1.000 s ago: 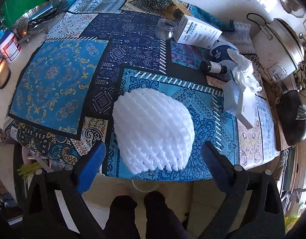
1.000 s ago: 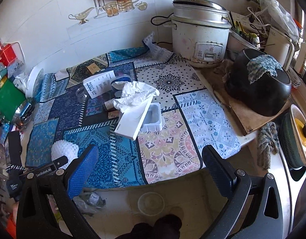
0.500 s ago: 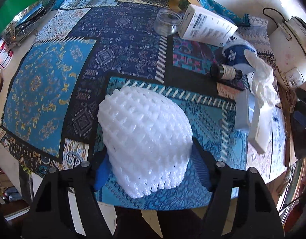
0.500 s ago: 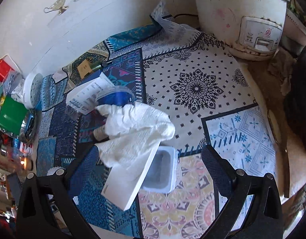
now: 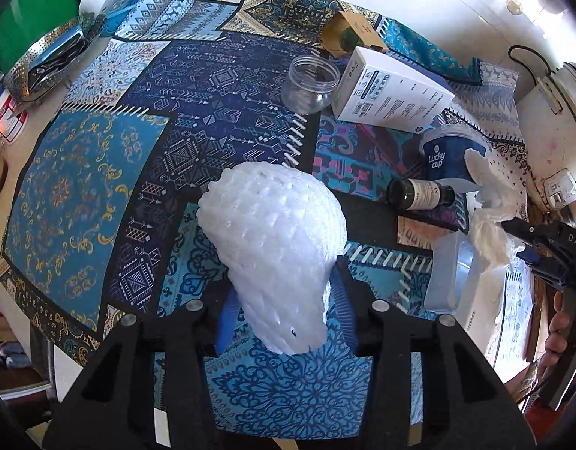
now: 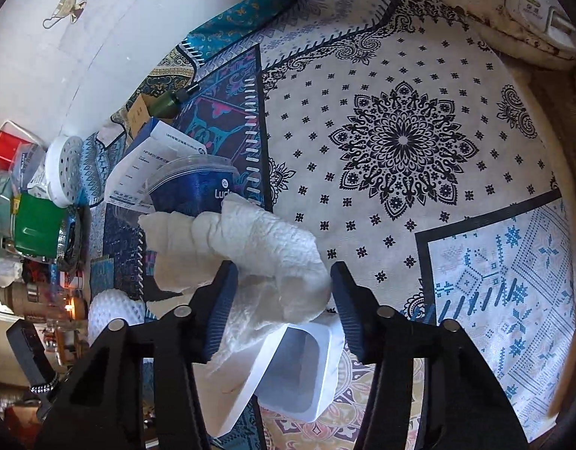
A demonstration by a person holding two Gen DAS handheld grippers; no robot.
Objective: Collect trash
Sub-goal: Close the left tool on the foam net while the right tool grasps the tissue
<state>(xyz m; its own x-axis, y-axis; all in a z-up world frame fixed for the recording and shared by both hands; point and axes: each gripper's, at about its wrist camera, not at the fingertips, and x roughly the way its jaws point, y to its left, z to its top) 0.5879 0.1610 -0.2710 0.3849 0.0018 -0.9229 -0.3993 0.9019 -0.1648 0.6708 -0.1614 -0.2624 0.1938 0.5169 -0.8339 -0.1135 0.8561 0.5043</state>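
Left gripper (image 5: pixel 284 315) just closed, clamping foam net (image 5: pixel 273 255), long axis far-near. Right gripper (image 6: pixel 280 300) closing, pinching crumpled tissue (image 6: pixel 258 258); cup (image 6: pixel 190 187) far-left.

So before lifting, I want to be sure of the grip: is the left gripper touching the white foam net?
Touching. The left wrist view shows the left gripper closing onto the white foam net, both blue pads pressed into its narrowed sides.
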